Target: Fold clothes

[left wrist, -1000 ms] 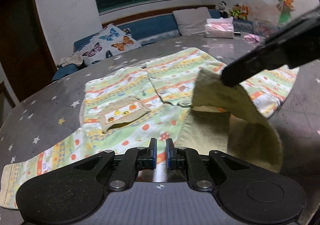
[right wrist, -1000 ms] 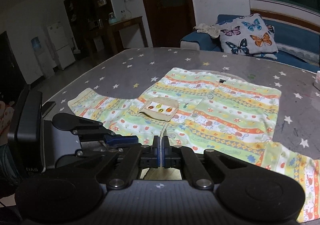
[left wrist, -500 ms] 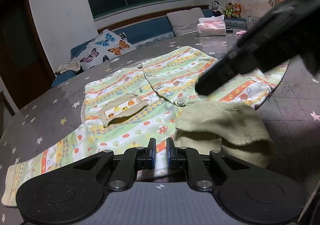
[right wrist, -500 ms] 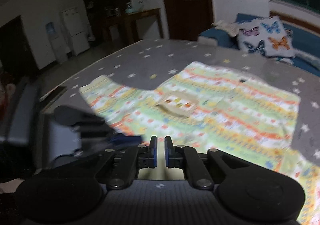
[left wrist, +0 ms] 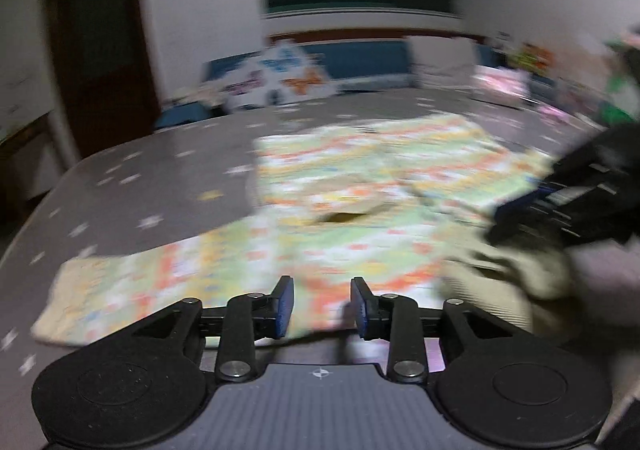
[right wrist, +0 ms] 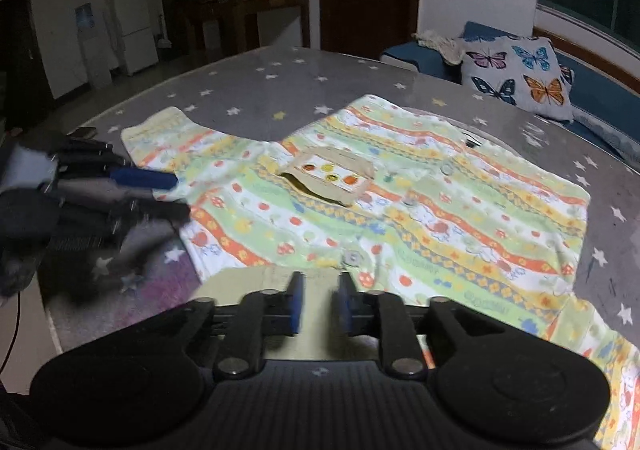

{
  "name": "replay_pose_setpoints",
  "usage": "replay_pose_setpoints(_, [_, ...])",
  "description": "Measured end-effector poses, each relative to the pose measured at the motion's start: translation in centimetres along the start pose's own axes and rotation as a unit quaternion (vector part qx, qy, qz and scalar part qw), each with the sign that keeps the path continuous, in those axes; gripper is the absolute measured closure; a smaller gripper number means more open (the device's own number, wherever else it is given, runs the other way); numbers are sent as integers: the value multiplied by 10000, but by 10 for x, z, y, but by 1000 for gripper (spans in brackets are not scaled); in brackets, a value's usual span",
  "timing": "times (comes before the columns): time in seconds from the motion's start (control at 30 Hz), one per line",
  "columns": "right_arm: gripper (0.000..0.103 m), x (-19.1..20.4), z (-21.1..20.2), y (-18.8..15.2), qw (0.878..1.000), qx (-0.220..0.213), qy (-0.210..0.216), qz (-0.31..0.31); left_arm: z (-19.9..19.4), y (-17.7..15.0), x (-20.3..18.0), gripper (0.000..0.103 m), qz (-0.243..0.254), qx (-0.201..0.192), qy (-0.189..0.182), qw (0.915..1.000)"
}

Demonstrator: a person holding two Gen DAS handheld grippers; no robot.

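A child's striped green, orange and yellow shirt with a beige chest pocket lies spread on the grey star-print table. Its near hem is folded up, showing the beige inside. In the blurred left wrist view the shirt fills the middle. My left gripper is open and empty over the near sleeve; it also shows at the left of the right wrist view. My right gripper is open and empty above the folded hem, and shows at the right of the left wrist view.
A blue sofa with a butterfly cushion runs behind the table. A wooden side table and a white fridge stand far left. A tissue pack and toys lie at the table's far right.
Both grippers have opened wider. The right gripper let go of the hem, which now lies folded on the shirt. The left gripper has swung to the left and its view is blurred.
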State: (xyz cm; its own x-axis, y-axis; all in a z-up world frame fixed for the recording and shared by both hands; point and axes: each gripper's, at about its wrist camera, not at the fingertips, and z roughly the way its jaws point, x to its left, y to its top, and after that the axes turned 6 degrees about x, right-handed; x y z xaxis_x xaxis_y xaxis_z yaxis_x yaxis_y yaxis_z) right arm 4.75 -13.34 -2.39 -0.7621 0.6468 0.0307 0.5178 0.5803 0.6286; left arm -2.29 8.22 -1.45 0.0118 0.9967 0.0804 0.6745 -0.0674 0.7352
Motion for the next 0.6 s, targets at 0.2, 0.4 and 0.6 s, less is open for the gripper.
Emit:
replay_pose_setpoints(0.2, [67, 10, 10, -5, 9997, 152, 106, -144, 7, -4, 72, 59, -1194, 158, 1231, 9850])
replay_pose_setpoints(0.4, [64, 9, 11, -5, 9997, 159, 134, -120, 22, -12, 138, 58, -2185, 463, 2213, 9493])
replay_pose_setpoints(0.6, [63, 9, 12, -6, 9998, 149, 146, -72, 28, -14, 165, 59, -2516, 479, 2219, 9408])
